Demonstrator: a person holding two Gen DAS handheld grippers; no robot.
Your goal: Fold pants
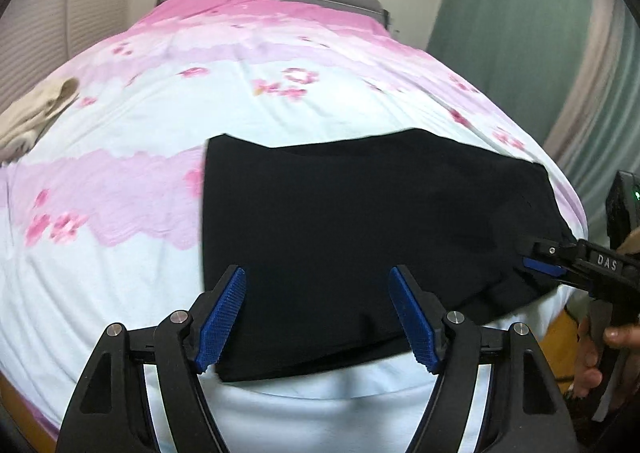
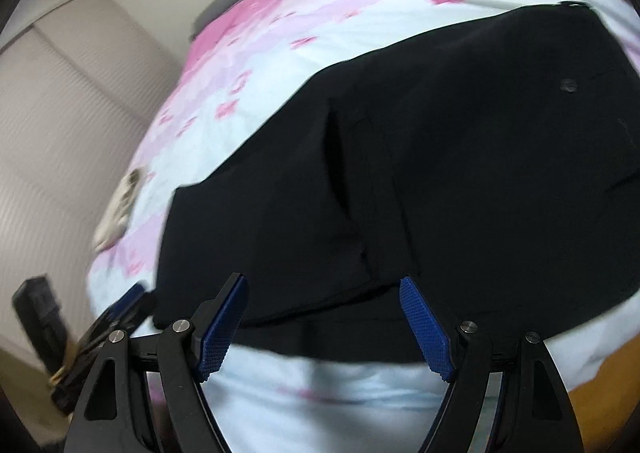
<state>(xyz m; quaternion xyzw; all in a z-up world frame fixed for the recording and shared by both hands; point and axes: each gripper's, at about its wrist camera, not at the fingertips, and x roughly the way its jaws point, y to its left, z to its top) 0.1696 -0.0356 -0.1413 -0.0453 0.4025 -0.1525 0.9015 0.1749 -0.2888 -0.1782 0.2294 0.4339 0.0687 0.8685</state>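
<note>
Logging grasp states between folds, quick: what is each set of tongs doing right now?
Left tongs: open, holding nothing, above the black pants.
Right tongs: open, holding nothing, at the pants' near edge.

Left gripper [image 1: 318, 317]: jaws spread wide, nothing between the pads, poised over the near edge of the pants [image 1: 360, 229]. Right gripper [image 2: 324, 327]: jaws likewise spread wide, empty, at the pants' near right edge, gripped by a hand [image 1: 596, 357].

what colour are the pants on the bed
Black pants, clearest in the left wrist view.
</note>
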